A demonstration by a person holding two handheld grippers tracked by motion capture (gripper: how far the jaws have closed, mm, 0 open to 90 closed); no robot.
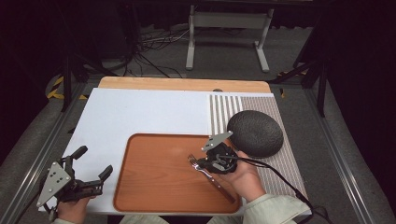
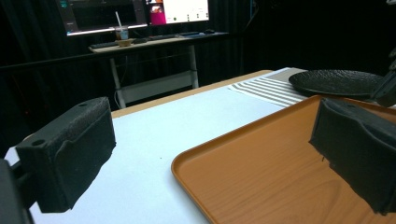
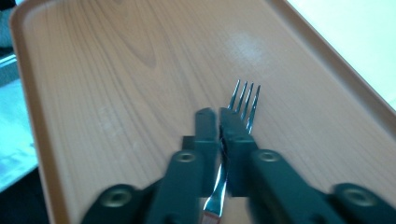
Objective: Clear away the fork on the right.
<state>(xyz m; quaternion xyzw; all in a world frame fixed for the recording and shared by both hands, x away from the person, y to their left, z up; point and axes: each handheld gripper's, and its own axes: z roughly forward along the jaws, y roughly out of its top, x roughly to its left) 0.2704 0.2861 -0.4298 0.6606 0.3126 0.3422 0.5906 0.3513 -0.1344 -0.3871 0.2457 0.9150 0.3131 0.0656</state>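
The right tool has its jaws closed on a fork by the neck, 4 tines pointing out over the tray. The left tool hangs wide open and empty at the counter's near left edge. A dark plate sits on the striped mat.

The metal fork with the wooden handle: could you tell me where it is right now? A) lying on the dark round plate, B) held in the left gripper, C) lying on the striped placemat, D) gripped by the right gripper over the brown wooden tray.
D: the right gripper has its jaws closed on the neck of the metal fork with the wooden handle, tines pointing out over the brown wooden tray.
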